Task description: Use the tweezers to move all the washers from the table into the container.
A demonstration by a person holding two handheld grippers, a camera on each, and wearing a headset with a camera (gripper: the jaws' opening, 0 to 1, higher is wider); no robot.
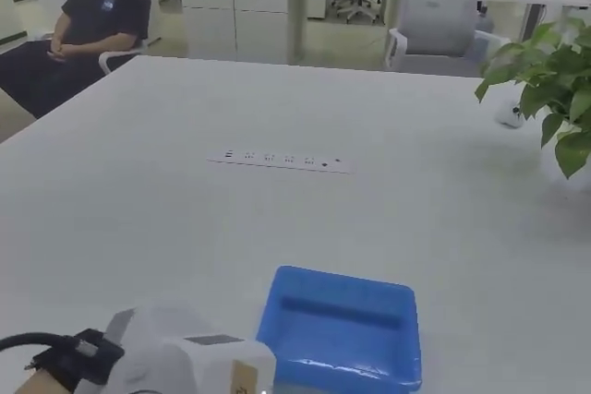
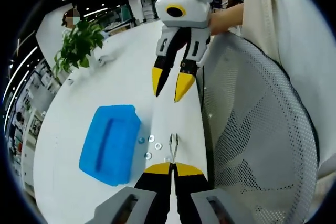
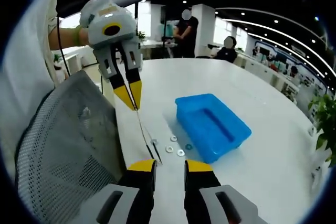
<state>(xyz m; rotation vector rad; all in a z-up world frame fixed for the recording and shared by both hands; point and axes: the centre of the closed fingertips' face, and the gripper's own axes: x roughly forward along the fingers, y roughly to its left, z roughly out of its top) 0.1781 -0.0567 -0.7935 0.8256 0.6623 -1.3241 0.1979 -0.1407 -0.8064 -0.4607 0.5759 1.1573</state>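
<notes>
Mesh chair: grey mesh chair back at the near edge of the white desk, just under both claws.
Left claw: the left claw is clenched on the tweezers, its yellow tips pressed together around the handle end.
Right claw: the right claw is released, its yellow tips apart with nothing between them, held above the near edge and well apart from the left claw.
Tweezers: thin and metal, slanting down from the left claw to the desk. The tips come down just beside the washers, and I cannot tell whether they touch one.
Washers: five small washers lie loose and flat on the desk, in a cluster between the near edge and the container, all outside it.
Container: a blue rectangular container sits flat on the desk, just beyond the washers.
Power strip: a white power strip lies flat mid-desk, well beyond the container.
Plant: a leafy green plant stands at the far right.
Person: a person in dark clothes sits on a chair at the far left, past the desk.
</notes>
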